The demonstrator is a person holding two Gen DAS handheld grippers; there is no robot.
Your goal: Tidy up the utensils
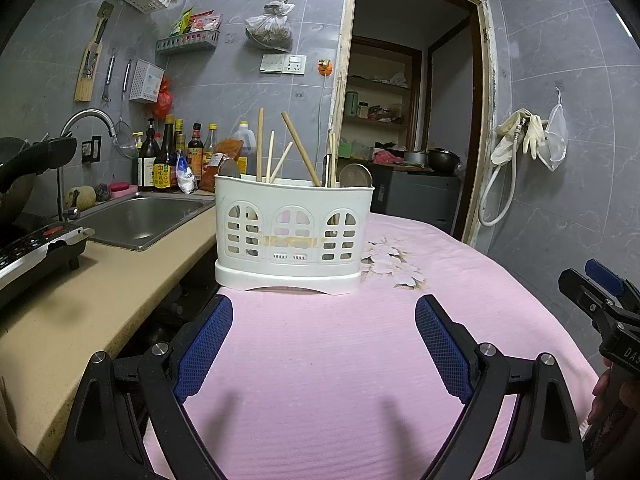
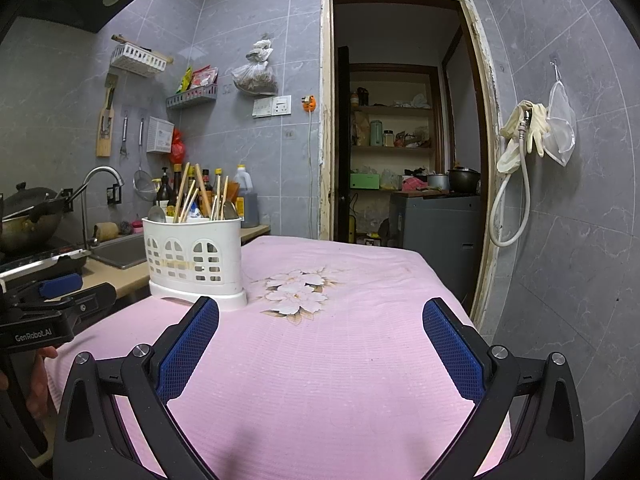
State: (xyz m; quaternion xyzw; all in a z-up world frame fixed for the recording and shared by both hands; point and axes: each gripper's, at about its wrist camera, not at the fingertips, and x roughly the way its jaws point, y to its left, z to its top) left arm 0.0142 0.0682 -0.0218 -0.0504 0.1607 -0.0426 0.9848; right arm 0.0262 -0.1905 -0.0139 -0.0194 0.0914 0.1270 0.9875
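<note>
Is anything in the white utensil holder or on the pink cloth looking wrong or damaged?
The white plastic utensil holder has a strip of yellowed tape across its front, which suggests a repair. The wooden chopsticks inside lean at different angles, mixed with metal spoons. Nothing is spilled on the pink cloth.

A white utensil caddy point(image 1: 294, 236) is sitting on a pink cloth point(image 2: 340, 360) showing a pale flower print point(image 2: 296, 290)

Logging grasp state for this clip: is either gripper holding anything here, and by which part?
Nothing is held. The left gripper and right gripper are both open over the pink cloth, and the chopsticks and spoons stand in the white utensil holder.
</note>
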